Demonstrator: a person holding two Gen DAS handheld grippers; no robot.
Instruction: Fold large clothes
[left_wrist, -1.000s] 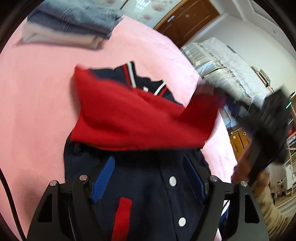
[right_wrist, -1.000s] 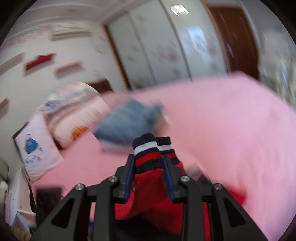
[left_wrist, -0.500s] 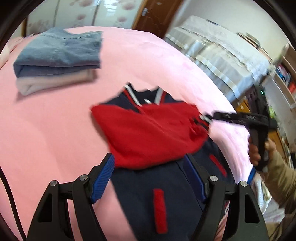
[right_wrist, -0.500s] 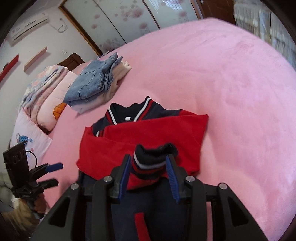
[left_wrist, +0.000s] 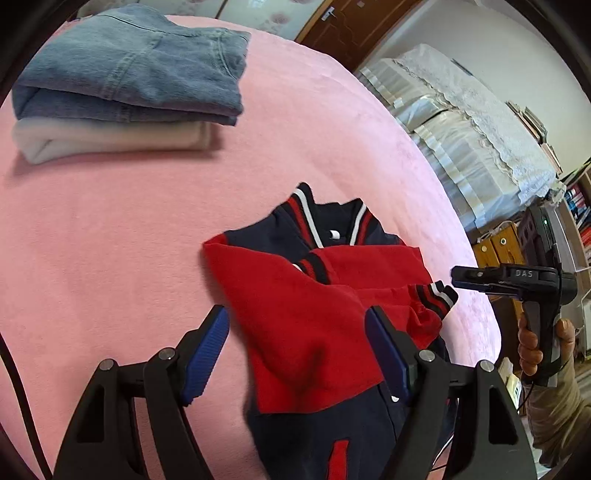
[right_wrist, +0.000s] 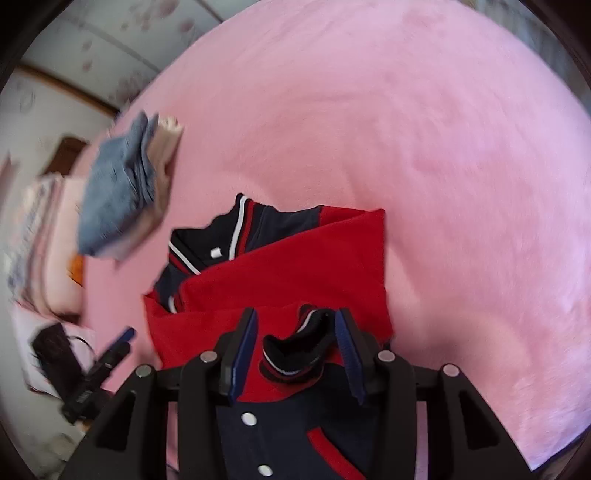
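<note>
At lower centre, right gripper (right_wrist: 297, 349) jaws had just been opening, striped cuff (right_wrist: 295, 350) loose between; left gripper (left_wrist: 297, 347) stood wide, empty, over jacket (left_wrist: 314, 332).

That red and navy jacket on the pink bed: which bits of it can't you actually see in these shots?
- Jacket hem: cut off by the bottom edge in both wrist views.
- Chest: covered by the folded red sleeves.
- Collar label: too small to read.
- Lower front: behind the right gripper and left gripper.
</note>
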